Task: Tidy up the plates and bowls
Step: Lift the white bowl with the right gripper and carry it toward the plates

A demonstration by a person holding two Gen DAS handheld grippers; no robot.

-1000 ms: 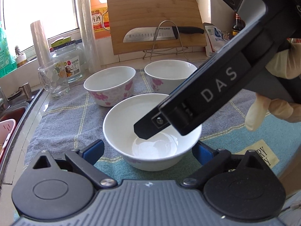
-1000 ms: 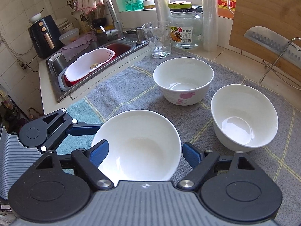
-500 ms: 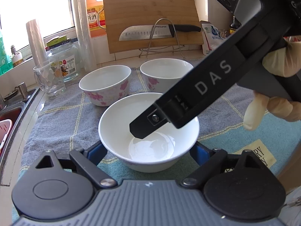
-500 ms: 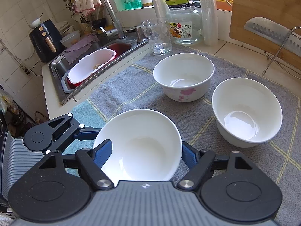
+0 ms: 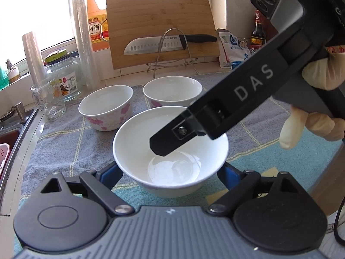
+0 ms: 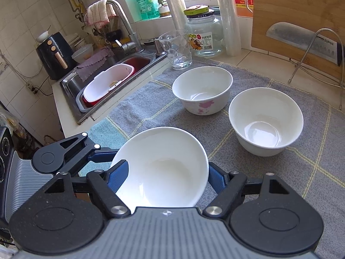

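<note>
A plain white bowl sits low between the blue pads of both grippers, just above or on the towel. My left gripper stands wide around its base; whether the pads press it I cannot tell. My right gripper is shut on the same bowl, which tilts in its view; its black body reaches over the bowl from the right. Two flowered bowls stand behind on the grey towel; they also show in the right wrist view.
A glass, a jar and film rolls stand at the back left. A cutting board with a knife on a wire stand is behind. The sink holds a basin at left.
The right gripper's pads have closed in on the plain bowl and it now tilts. Both cameras have drawn a little nearer the bowl.
</note>
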